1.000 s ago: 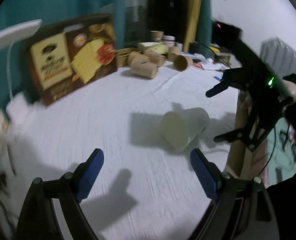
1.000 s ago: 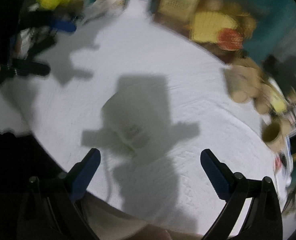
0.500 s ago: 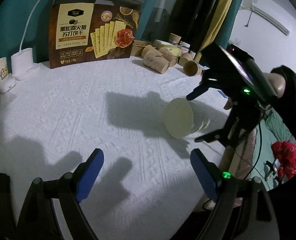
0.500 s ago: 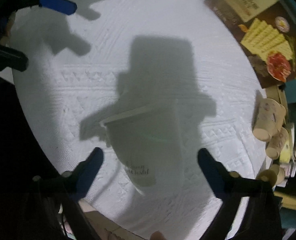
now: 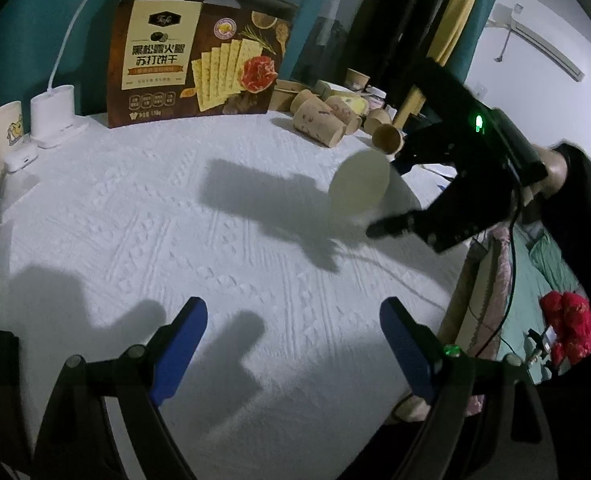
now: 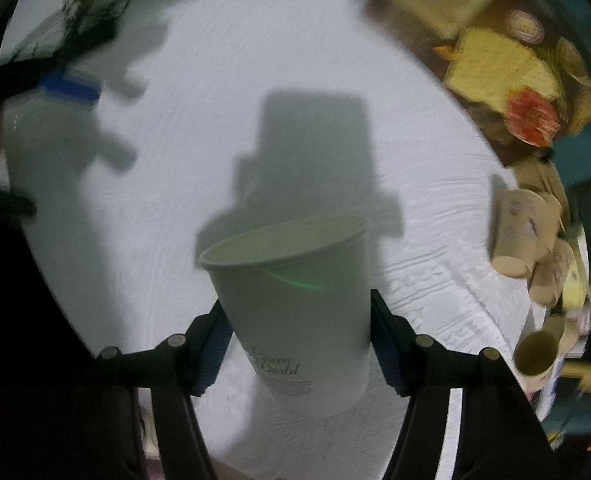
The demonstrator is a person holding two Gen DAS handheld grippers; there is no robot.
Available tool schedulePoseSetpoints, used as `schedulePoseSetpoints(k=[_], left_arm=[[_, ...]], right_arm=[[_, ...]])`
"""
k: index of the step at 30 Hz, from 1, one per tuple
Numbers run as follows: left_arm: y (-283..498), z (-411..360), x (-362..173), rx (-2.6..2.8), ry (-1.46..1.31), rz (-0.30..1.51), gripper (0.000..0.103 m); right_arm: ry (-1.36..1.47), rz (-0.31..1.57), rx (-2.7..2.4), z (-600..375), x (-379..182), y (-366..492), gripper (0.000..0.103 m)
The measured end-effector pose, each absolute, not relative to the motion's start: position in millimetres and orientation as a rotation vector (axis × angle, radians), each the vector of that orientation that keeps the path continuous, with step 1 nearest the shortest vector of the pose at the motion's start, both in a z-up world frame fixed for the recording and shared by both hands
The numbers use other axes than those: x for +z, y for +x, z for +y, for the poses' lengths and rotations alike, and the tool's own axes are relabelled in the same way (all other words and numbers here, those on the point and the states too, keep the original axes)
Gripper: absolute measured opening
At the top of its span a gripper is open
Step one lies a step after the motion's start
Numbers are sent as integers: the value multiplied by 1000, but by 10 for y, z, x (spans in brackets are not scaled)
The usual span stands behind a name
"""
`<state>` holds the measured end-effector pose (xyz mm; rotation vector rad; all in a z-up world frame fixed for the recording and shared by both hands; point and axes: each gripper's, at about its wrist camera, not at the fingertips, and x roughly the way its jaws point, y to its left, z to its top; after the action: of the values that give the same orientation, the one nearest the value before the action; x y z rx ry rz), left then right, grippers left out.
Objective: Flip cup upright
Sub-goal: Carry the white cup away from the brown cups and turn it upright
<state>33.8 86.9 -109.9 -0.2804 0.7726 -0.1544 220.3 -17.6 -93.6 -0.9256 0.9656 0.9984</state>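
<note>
The right tongs (image 6: 297, 340) grip the pale paper cup (image 6: 295, 308) by its side wall, a blue pad pressed to each flank, the open mouth pointing away from the camera over the white textured desk (image 6: 183, 140). Small dark lettering shows on the cup wall near its base. The jaws have just been closing, and the cup sits between them.

The left wrist view shows what the right one cannot: the whole right tongs (image 5: 399, 196) from outside, black, with a green light lit on the body and a dark sleeve (image 5: 583, 216) behind. There the cup (image 5: 361, 188) shows its round open mouth toward the camera, lying sideways and held at the far right of the desk (image 5: 135, 232). A cracker box (image 5: 199, 56) stands at the back, a white lamp (image 5: 55, 112) to its left, and a cluster of brown paper cups (image 5: 327, 116) lies to the right of the box. The left tongs (image 5: 293, 348) are open with only the bare cloth between the pads.

A second ago the right tongs stood wide with the cup lying on the cloth ahead of them; now they are clamped on it. In the left view the cup lay lower and nearer the desk edge than it does now.
</note>
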Motion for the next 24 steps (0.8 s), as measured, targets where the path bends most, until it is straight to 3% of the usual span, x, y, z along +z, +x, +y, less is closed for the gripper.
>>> schedulePoseSetpoints(k=[5,10,24], left_arm=[[349,883,-1062,-130,-315,757,88],[370,895,-1052,-97,-339,755,88],[451,865,-1118,-40,-397,779,88]], right_arm=[[-468,904,896,-518,-950,2484,61],[-192,815,716,-852,-1093,2518,61],[-92,708,599,-1094,-1256,2246,61]])
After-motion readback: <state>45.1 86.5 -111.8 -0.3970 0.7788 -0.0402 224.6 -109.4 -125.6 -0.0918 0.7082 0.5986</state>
